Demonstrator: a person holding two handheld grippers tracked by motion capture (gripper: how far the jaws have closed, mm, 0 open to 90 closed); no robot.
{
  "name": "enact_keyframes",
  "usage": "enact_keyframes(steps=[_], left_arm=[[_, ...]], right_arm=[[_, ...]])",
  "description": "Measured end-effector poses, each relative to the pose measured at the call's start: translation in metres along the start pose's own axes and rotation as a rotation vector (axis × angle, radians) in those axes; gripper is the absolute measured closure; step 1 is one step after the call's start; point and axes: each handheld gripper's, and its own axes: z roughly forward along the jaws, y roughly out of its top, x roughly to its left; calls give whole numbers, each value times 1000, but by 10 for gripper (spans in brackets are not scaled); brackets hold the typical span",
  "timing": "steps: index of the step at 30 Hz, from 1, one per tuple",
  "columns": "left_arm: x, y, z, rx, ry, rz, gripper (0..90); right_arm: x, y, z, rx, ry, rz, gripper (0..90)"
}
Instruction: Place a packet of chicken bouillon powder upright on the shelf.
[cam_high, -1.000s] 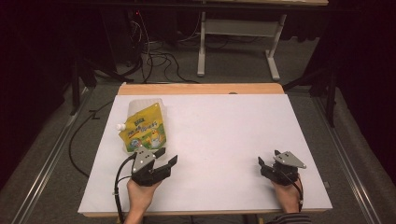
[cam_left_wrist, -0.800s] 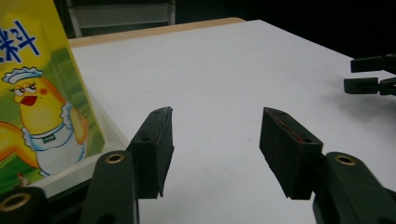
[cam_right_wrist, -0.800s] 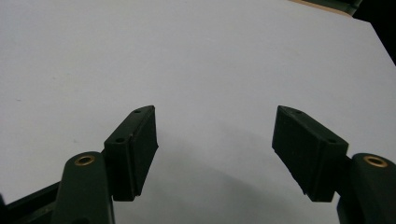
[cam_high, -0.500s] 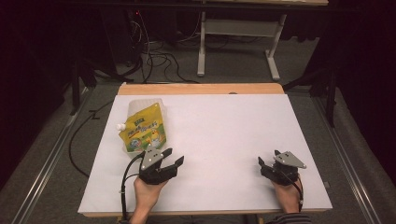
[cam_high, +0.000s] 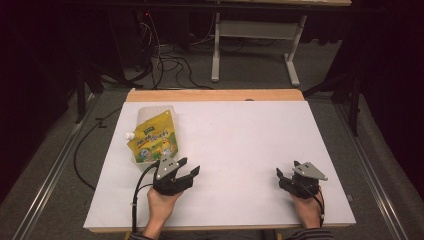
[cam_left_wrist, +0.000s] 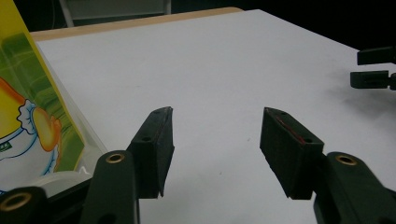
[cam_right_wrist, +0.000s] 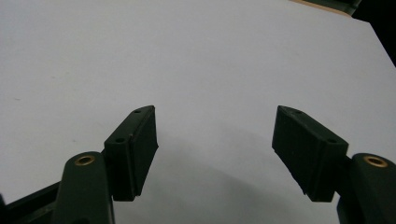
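The left gripper (cam_high: 186, 168) stands with its jaws apart and nothing between them, low over the white counter (cam_high: 240, 135). Just beside it, off its left jaw and a little ahead, lies the yellow-green spouted pouch (cam_high: 152, 141), flat on the counter. The right gripper (cam_high: 286, 177), also spread and empty, rests well apart from the pouch. The risk: the left gripper points past the pouch, so closing here would likely catch nothing, or nudge the slick pouch aside.
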Motion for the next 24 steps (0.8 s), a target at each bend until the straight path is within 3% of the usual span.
enact_keyframes(steps=[24], left_arm=[[0,-4,24,39,23,3,447]], right_arm=[[0,0,0,-5,0,3,313]])
